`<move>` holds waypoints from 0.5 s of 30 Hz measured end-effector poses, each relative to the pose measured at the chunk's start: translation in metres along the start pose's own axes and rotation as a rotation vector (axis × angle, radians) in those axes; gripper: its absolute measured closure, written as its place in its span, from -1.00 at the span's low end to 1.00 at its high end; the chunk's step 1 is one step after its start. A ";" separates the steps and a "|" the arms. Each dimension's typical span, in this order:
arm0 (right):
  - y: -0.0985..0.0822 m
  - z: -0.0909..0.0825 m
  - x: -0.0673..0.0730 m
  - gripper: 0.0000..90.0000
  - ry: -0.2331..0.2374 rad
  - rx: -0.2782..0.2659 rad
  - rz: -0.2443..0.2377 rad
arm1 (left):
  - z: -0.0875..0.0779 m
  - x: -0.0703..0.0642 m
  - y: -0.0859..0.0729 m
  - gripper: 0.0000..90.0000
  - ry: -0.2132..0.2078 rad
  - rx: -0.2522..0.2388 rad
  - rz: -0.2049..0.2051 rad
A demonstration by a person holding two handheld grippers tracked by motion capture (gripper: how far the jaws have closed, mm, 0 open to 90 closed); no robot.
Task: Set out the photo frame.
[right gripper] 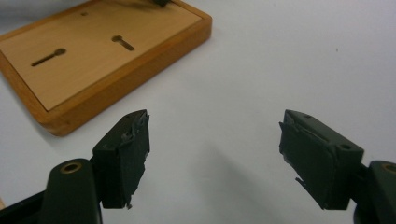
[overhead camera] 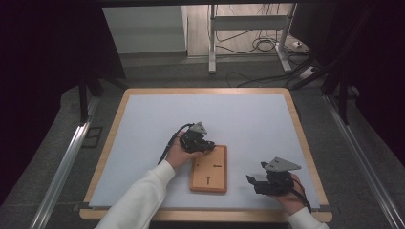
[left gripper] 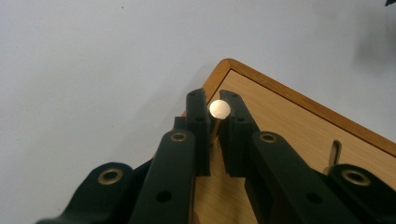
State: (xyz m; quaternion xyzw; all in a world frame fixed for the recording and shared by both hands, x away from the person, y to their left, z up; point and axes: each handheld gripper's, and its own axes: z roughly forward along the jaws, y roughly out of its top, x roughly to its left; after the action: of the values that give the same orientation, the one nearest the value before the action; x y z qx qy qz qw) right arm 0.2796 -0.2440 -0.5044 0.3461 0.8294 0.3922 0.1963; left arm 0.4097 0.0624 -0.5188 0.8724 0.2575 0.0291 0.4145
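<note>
The left gripper [left gripper: 215, 108] is clenching a brass peg [left gripper: 219, 109] at the wooden board [overhead camera: 209, 169]'s far-left corner to seat it, while the right gripper [right gripper: 212, 154] is waiting released at the near right.

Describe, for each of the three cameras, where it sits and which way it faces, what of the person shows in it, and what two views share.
High view: above the person's side, facing forward and down on the table; both sleeved forearms, the left gripper and the right gripper show.
Left gripper view: on the left gripper, looking along jaws shut on a metal pin at the wooden board's corner.
Right gripper view: on the right gripper, jaws open over the white surface.
Shared: the wooden board's keyhole slots show in the high and right gripper views.
</note>
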 end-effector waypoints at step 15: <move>0.008 0.007 0.020 -0.51 0.016 0.002 -0.075 | 0.000 0.007 0.000 0.81 -0.054 0.001 -0.042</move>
State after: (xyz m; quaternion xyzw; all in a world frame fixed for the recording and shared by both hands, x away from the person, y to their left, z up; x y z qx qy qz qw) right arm 0.2730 -0.2221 -0.5034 0.3118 0.8438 0.3863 0.2036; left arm 0.4153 0.0658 -0.5197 0.8673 0.2648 -0.0032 0.4215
